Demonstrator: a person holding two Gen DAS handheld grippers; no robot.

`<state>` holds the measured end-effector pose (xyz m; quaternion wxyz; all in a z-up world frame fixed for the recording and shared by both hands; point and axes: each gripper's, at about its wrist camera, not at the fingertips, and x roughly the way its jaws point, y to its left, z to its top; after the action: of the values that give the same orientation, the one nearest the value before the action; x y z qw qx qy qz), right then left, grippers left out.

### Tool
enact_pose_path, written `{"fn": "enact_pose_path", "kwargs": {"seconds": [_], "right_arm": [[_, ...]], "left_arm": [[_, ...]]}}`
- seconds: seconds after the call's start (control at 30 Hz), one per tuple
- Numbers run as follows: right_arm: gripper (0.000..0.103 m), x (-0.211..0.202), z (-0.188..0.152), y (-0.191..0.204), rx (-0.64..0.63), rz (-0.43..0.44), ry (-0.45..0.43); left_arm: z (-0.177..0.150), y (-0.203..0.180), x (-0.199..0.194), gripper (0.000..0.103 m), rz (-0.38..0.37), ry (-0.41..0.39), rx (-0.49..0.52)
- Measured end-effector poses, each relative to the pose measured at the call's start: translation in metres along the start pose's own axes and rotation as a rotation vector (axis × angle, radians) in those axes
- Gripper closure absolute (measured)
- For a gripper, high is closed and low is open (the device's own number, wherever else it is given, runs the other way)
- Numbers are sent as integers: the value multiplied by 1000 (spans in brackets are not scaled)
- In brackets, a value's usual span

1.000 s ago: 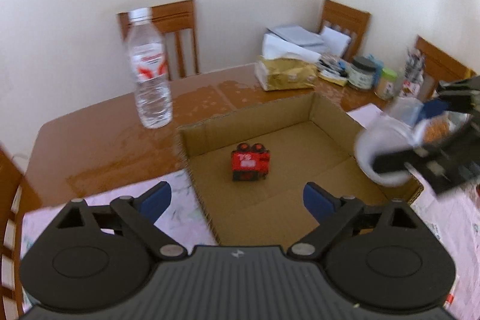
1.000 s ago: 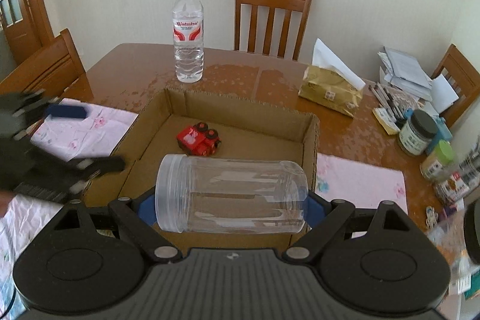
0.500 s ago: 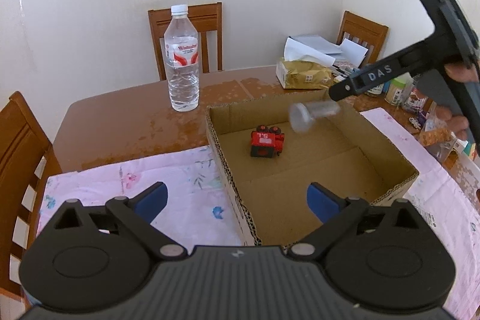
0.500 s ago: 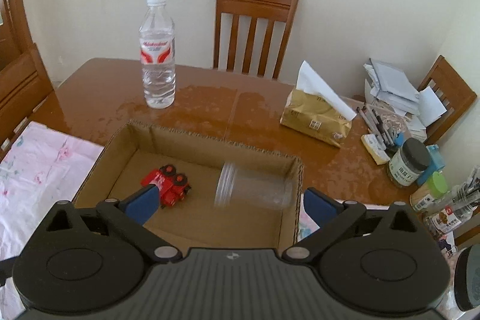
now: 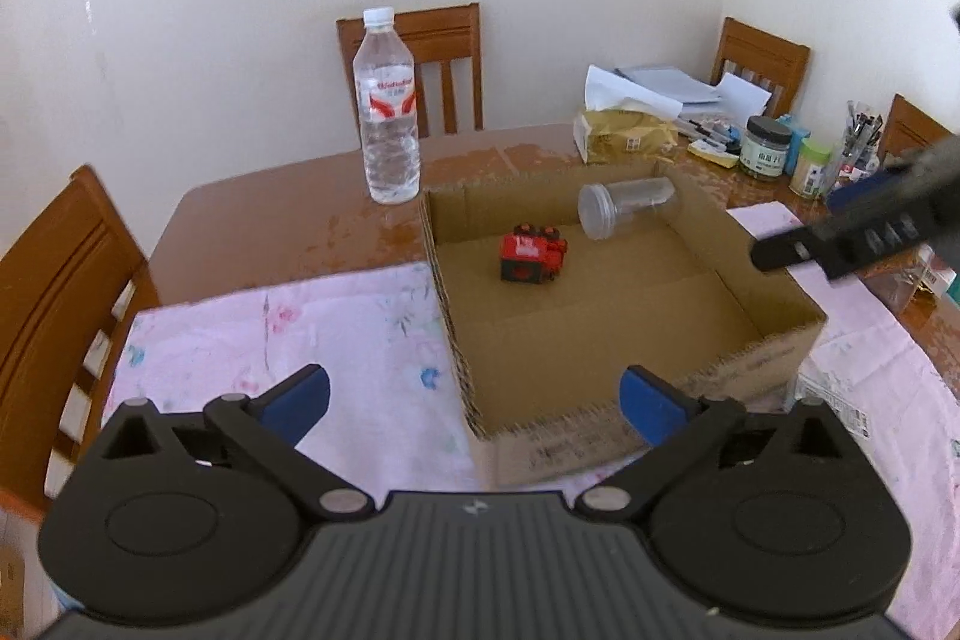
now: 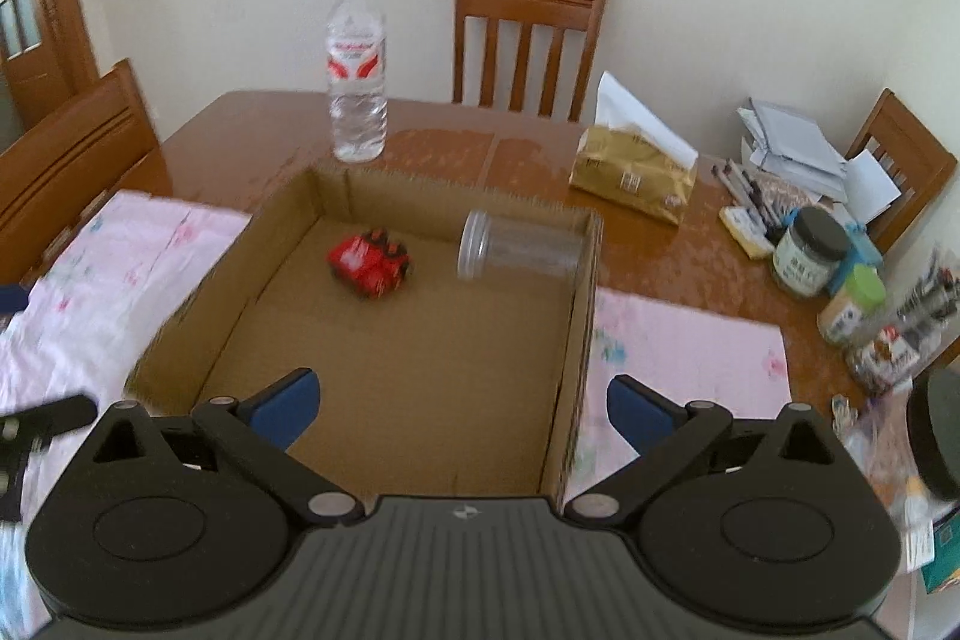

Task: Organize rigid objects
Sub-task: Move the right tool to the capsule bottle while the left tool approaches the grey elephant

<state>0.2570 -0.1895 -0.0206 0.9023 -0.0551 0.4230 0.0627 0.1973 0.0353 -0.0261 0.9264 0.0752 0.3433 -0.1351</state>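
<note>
An open cardboard box (image 5: 774, 334) (image 6: 570, 340) sits on the table. A clear plastic jar (image 5: 627, 208) (image 6: 519, 247) lies on its side in the box's far right corner. A red toy vehicle (image 5: 531, 256) (image 6: 372, 268) lies in the box left of the jar. My left gripper (image 5: 474, 400) is open and empty, above the box's near left corner. My right gripper (image 6: 459, 409) is open and empty, above the box's near edge; it also shows in the left wrist view (image 5: 852, 232), right of the box.
A water bottle (image 5: 387, 112) (image 6: 357, 67) stands behind the box. A tissue pack (image 6: 636, 166), pens, papers and jars (image 6: 810, 250) crowd the table's right side. Pink floral cloth (image 5: 288, 328) (image 6: 678, 352) covers the table on both sides of the box. Wooden chairs surround the table.
My right gripper opened and let go of the clear jar, which dropped into the box and came to rest in the far right corner. Both grippers pulled back from the box.
</note>
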Motion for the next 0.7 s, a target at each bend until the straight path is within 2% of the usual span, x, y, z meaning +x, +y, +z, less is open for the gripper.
{"fn": "enact_pose_path", "kwargs": {"seconds": [0.27, 0.43, 0.57, 0.7], "right_arm": [[0, -29, -68, -9, -21, 67, 19], [0, -37, -107, -7, -41, 97, 46], [0, -46, -127, 1, -49, 106, 53], [0, -53, -146, 17, -19, 128, 78]], "left_arm": [[-25, -31, -16, 1, 93, 68, -92], [-35, -44, -23, 1, 153, 91, -78], [-41, -50, -23, 1, 150, 98, -22], [-44, -46, -15, 0, 71, 101, 6]]}}
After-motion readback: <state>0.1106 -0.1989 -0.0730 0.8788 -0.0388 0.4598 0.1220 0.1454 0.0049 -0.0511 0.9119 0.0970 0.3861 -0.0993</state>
